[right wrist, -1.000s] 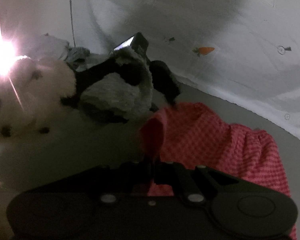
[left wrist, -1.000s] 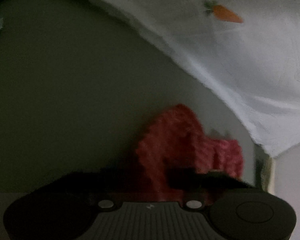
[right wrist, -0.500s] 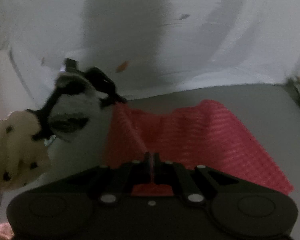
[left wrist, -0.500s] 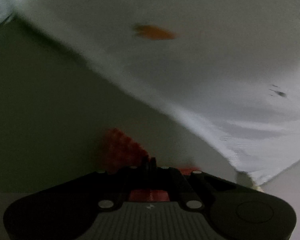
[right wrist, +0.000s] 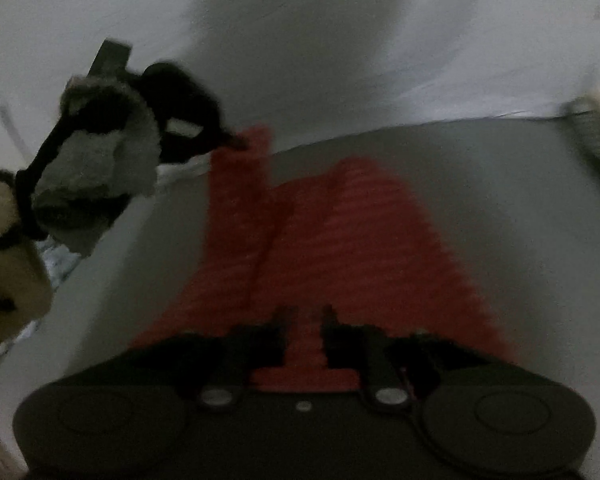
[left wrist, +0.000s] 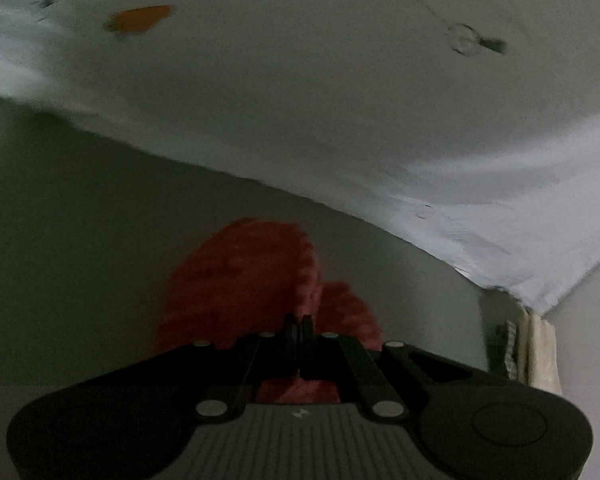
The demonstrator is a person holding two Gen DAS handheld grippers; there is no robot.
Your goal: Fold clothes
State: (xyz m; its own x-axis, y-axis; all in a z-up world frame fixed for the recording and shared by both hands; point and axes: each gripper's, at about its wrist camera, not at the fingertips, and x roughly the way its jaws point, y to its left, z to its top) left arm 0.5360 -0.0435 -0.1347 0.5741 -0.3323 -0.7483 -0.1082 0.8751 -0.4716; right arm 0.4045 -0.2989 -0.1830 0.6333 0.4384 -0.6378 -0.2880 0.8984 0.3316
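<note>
A red waffle-knit garment (right wrist: 332, 240) lies spread on a grey surface (right wrist: 520, 200) in the right wrist view, with one strip raised toward the back. My right gripper (right wrist: 304, 316) sits over its near edge with its fingers a little apart, so it is open. In the left wrist view the same red garment (left wrist: 240, 280) bunches up in front of my left gripper (left wrist: 299, 322), whose fingers are pressed together on a fold of it.
A white sheet with small carrot prints (left wrist: 340, 80) covers the back. A grey-and-black plush toy (right wrist: 108, 148) and a cream plush toy (right wrist: 4, 280) lie at the left. Folded fabric (left wrist: 536, 344) shows at the right edge.
My right gripper has opened and let go of the red garment, which now lies flatter. My left gripper stays shut on it, and more red cloth shows before it.
</note>
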